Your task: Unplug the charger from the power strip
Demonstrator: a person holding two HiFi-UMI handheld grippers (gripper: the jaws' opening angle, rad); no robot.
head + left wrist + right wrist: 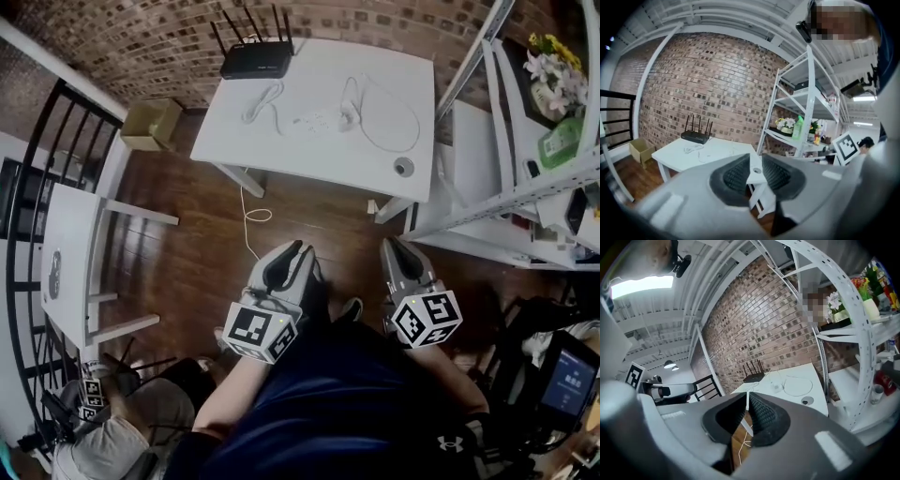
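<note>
Hovering low w/ left gripper, jaws a bit apart, nothing b/w them. Clenched empty at right gripper. Spotting charger cord looped on tabletop, well ahead of both grippers, router beyond.

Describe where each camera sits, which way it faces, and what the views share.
Head view: on the person's head, looking steeply down at the white table, wood floor, left hand-held gripper, right hand-held gripper and the person's dark-blue clothing.
Left gripper view: rides the left hand-held gripper, looking along its parted jaws toward the table, brick wall and shelf rack.
Right gripper view: rides the right hand-held gripper, looking along its closed jaws toward the same table.
Shared: the black router shows in all three.
</note>
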